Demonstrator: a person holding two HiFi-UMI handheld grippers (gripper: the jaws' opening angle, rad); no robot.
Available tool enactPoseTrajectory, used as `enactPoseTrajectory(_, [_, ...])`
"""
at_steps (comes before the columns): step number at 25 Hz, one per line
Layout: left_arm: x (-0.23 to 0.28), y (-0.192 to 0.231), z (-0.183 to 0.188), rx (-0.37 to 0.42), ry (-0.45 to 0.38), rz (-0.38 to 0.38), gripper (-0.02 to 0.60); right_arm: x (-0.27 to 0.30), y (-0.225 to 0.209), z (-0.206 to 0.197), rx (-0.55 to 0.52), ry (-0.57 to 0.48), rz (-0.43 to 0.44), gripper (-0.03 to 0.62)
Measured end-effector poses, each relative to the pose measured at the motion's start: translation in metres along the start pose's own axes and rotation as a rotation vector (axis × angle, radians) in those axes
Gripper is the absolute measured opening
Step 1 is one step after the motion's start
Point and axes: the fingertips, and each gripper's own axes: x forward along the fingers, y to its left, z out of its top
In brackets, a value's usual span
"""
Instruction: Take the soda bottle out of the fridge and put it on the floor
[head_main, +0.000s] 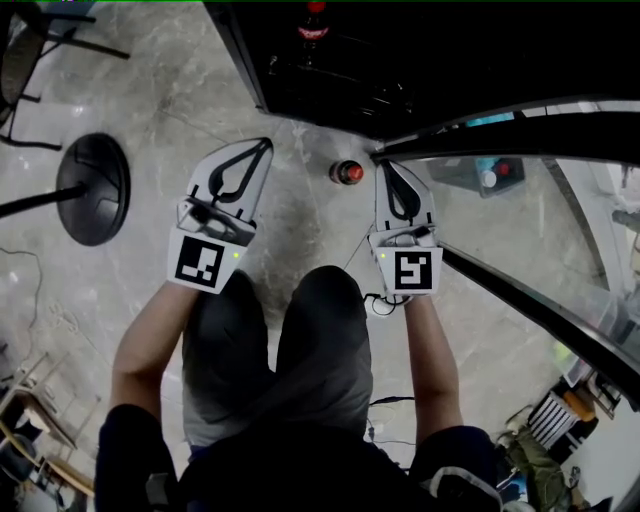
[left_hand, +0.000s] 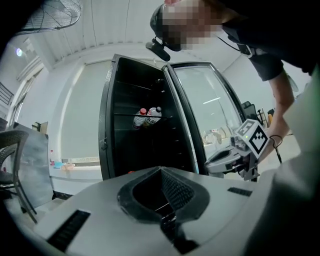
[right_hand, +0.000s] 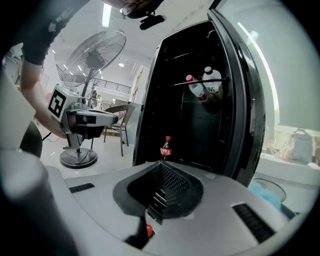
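Red-capped soda bottle (head_main: 346, 172), seemingly marbled floor (head_main: 180, 90)

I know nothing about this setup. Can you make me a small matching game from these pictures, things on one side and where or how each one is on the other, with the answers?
Things:
1. red-capped soda bottle
2. fridge door
3. round fan base
4. pair of bottles

Places or states:
A. on an upper shelf inside the fridge
B. standing on the floor just in front of the fridge
C. swung open
D. on the floor, far left in the head view

Pairs: 1-B, 2-C, 3-D, 4-A
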Motion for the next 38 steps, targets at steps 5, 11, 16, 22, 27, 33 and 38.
enactPoseTrajectory(5, [-0.006,-0.007,0.037,0.002,0.000,0.004,0.021,-0.026,-0.006,0.048,0.042,-0.057,-0.045,0.020])
enactPoseTrajectory(11, [-0.018,-0.003,0.104,0.019,-0.002,0.026,0.021,-0.055,-0.018,0.121,0.057,-0.104,-0.085,0.020])
enactPoseTrajectory(16, [-0.038,0.008,0.175,0.030,-0.009,0.059,0.021,-0.081,-0.017,0.199,0.050,-0.133,-0.101,0.020])
enactPoseTrajectory(22, [-0.059,0.021,0.264,0.017,-0.012,0.131,0.021,-0.115,-0.023,0.281,0.099,-0.160,-0.118,0.020])
enactPoseTrajectory(27, [-0.076,0.028,0.342,-0.014,-0.015,0.164,0.021,-0.147,-0.035,0.365,0.083,-0.199,-0.150,0.020])
enactPoseTrajectory(33, [-0.105,0.026,0.434,0.013,-0.018,0.186,0.021,-0.197,-0.045,0.455,0.089,-0.218,-0.187,0.020])
enactPoseTrajectory(38, [-0.125,0.026,0.502,0.021,-0.028,0.230,0.021,-0.234,-0.053,0.514,0.101,-0.238,-0.190,0.020])
